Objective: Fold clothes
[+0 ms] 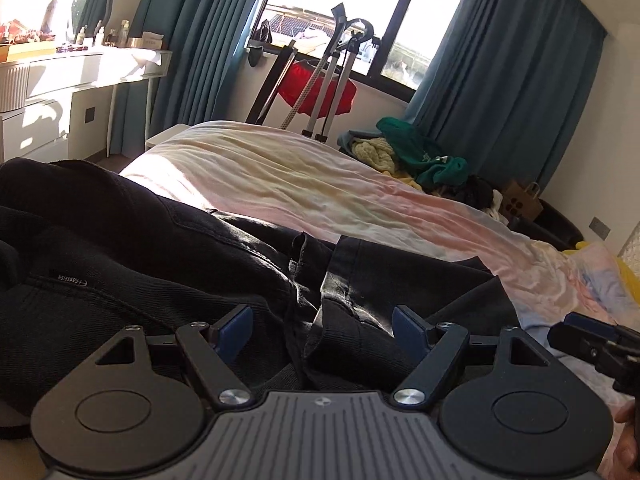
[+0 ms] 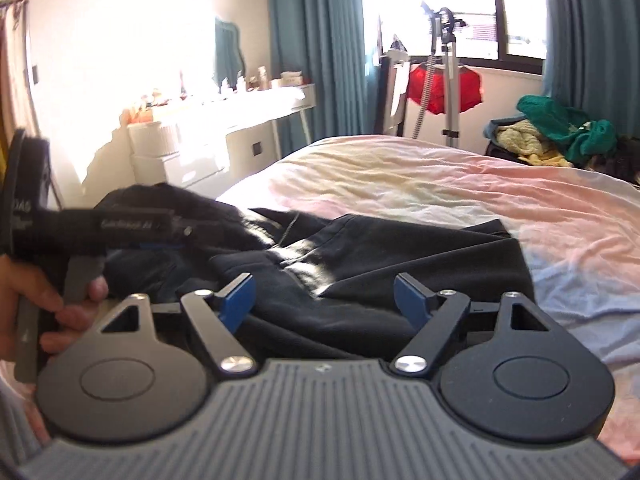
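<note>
Black trousers (image 1: 160, 264) lie crumpled on the near part of the bed (image 1: 304, 184). My left gripper (image 1: 323, 330) is open, its blue pads on either side of a raised fold of the black cloth. In the right wrist view the same trousers (image 2: 384, 256) lie ahead of my right gripper (image 2: 325, 297), which is open and just above their near edge. The right gripper shows at the right edge of the left wrist view (image 1: 596, 340). The left gripper shows at the left of the right wrist view (image 2: 100, 228), held by a hand.
A pile of green, yellow and dark clothes (image 1: 420, 156) sits on the bed's far right. A white dresser (image 1: 60, 92) stands at the left. A stand with a red garment (image 1: 320, 88) is by the window. A paper bag (image 1: 520, 200) is beyond the bed.
</note>
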The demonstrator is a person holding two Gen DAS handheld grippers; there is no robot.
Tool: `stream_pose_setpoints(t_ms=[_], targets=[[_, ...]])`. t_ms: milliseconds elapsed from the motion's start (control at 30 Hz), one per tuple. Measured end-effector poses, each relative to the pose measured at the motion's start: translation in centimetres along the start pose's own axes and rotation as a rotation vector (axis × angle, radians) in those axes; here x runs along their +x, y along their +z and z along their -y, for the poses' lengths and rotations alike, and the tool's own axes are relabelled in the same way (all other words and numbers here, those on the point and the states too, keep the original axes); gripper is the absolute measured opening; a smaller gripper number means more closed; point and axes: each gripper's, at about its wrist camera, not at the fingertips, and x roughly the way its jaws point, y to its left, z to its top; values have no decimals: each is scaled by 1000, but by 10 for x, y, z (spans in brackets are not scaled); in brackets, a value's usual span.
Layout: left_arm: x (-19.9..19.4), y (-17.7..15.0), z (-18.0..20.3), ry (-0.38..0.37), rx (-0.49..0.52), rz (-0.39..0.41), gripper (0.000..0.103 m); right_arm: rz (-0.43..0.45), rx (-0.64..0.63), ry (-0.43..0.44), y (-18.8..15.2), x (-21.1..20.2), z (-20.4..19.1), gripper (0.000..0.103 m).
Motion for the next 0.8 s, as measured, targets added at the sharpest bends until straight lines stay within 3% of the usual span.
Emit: stream_pose_setpoints(t_ms=[67,133,267,333,500,733,800], targets=[[4,-5,8,11,36,-2,79,8,107,-195,-4,8,26,79],[4,-9,11,28,56,-3,79,-48,213,-298,-14,24,49,81],[0,-5,14,19,56,8,79,-226,349,-267,-52,55,72,79],[0,4,17,5,65,6,79,-226,296,-284,-61,56,65,80],[30,38,30,31,97,-54,79,-225,317,-269,-59,51,69,80],[132,79,44,58,169,-170,79,-202,433,-244,-50,46,91,79],[162,86,44,67,148,-237,67,-193,511,-218,-52,44,103,79]])
